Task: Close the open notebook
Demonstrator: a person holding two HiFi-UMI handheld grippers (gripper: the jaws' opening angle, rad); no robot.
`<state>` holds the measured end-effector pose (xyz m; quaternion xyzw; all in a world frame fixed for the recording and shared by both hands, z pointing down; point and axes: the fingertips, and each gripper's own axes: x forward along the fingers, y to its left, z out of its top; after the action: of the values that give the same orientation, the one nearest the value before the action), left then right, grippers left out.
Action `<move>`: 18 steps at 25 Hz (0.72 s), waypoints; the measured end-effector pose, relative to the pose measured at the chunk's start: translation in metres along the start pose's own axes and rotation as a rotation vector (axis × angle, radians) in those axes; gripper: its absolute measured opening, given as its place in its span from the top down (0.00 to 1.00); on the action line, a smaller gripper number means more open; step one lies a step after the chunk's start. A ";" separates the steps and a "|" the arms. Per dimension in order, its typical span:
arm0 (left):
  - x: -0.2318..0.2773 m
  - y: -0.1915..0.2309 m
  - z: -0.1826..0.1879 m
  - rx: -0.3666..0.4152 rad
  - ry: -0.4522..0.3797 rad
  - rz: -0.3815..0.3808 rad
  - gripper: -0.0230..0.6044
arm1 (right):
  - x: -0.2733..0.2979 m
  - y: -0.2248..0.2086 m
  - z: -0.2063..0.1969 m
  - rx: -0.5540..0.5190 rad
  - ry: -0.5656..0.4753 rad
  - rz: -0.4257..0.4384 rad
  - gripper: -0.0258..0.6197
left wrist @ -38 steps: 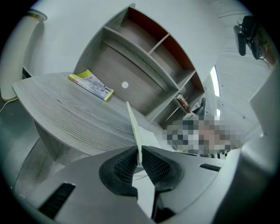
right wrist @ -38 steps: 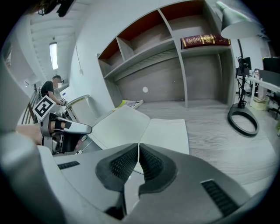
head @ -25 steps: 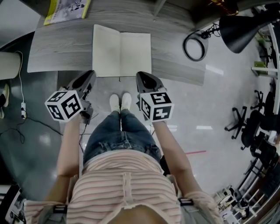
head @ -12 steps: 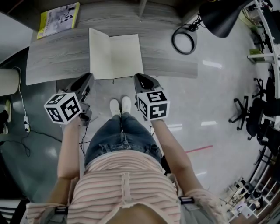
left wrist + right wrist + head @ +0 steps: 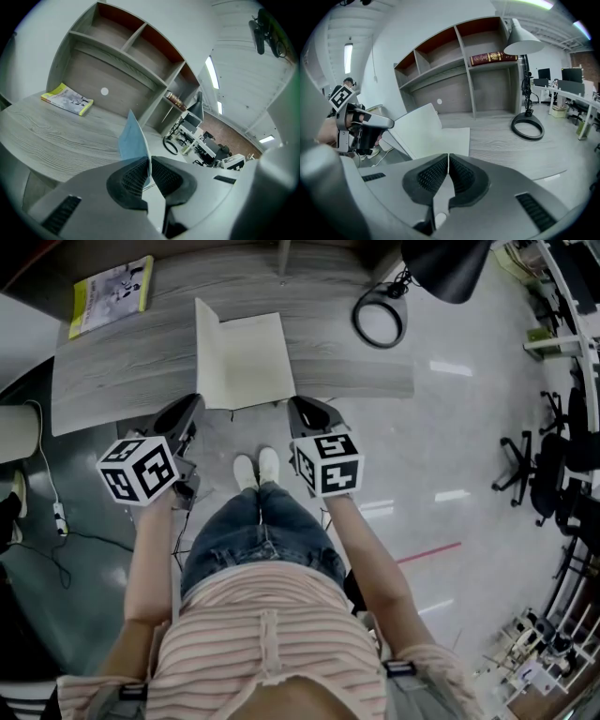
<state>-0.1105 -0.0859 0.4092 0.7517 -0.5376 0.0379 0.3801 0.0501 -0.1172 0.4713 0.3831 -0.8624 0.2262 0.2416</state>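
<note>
The notebook (image 5: 251, 364) lies on the grey wooden desk (image 5: 112, 371) with its right half flat and cream pages showing. Its left cover (image 5: 201, 352) stands raised, tilting toward the right half. In the left gripper view that cover (image 5: 133, 136) shows blue and runs up from between the jaws. My left gripper (image 5: 190, 412) (image 5: 150, 163) is shut on the cover's near edge. My right gripper (image 5: 302, 411) (image 5: 448, 160) hangs at the desk's front edge by the notebook's right corner, shut with nothing in it. In the right gripper view the lifted cover (image 5: 419, 124) slants up from the left gripper (image 5: 370, 125).
A yellow booklet (image 5: 111, 282) (image 5: 68, 98) lies at the desk's far left. A lamp's black ring base (image 5: 379, 317) (image 5: 527, 126) stands right of the notebook, its shade (image 5: 445, 268) above. Shelves rise behind the desk, one bearing a red book (image 5: 492, 57). The person's white shoes (image 5: 258, 465) are below.
The notebook's left half has lifted off the desk and swung toward the right, held by the left gripper. Both grippers have shifted slightly along the desk's front edge.
</note>
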 end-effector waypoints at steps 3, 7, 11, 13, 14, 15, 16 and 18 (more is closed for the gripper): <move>0.005 -0.007 0.000 0.027 0.009 -0.002 0.91 | -0.005 -0.005 -0.002 0.010 -0.003 -0.014 0.93; 0.011 -0.014 0.000 0.055 0.022 -0.006 0.91 | -0.011 -0.009 -0.006 0.023 -0.008 -0.030 0.93; 0.019 -0.022 -0.001 0.063 0.031 -0.021 0.91 | -0.017 -0.017 -0.009 0.038 -0.013 -0.049 0.93; 0.024 -0.027 -0.001 0.064 0.038 -0.031 0.91 | -0.021 -0.021 -0.011 0.045 -0.014 -0.061 0.93; 0.026 -0.030 -0.002 0.064 0.043 -0.035 0.91 | -0.023 -0.023 -0.012 0.049 -0.015 -0.067 0.93; 0.028 -0.032 -0.002 0.065 0.047 -0.038 0.91 | -0.025 -0.025 -0.012 0.053 -0.016 -0.072 0.93; 0.031 -0.034 -0.002 0.067 0.052 -0.041 0.91 | -0.026 -0.027 -0.012 0.057 -0.017 -0.077 0.93; 0.035 -0.038 -0.002 0.074 0.058 -0.048 0.91 | -0.028 -0.030 -0.012 0.062 -0.020 -0.087 0.93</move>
<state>-0.0633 -0.1068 0.4073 0.7764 -0.5066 0.0705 0.3683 0.0926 -0.1128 0.4708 0.4297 -0.8400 0.2382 0.2303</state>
